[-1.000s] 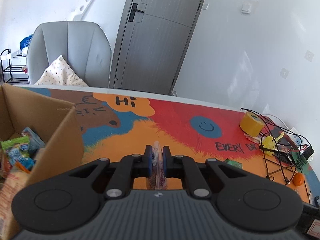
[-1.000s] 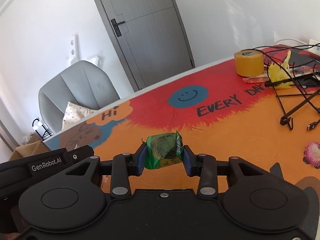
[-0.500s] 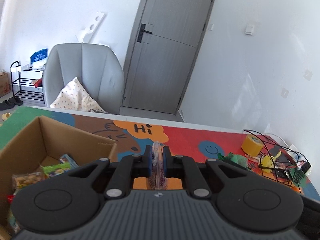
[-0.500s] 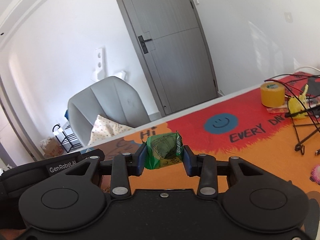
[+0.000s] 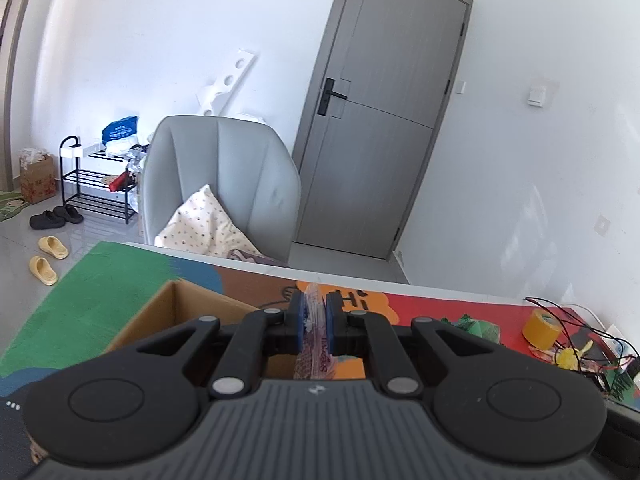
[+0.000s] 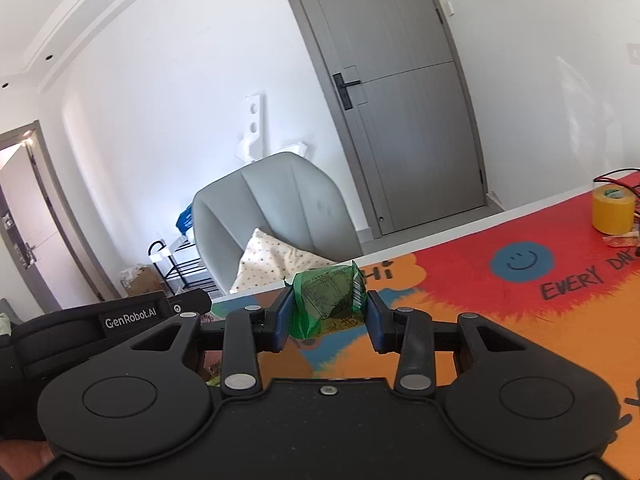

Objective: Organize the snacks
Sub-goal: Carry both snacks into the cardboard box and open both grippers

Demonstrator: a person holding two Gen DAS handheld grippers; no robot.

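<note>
White walls and a grey door point(image 5: 376, 128) stand behind a grey chair point(image 5: 224, 184); nearer lies the bright cartoon mat point(image 6: 520, 320), an open cardboard box point(image 5: 176, 312) at its left. Above it, the left gripper point(image 5: 314, 320) clamps a thin clear snack packet point(image 5: 314, 340), the right gripper point(image 6: 327, 312) squeezes a green wrapped snack point(image 6: 326, 300)

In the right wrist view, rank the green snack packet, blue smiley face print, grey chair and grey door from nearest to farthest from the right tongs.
1. Green crinkled snack packet: clamped between the right tongs.
2. Blue smiley face print: on the table mat, to the right.
3. Grey padded chair: beyond the table edge, left of centre.
4. Grey panelled door: in the back wall.
</note>
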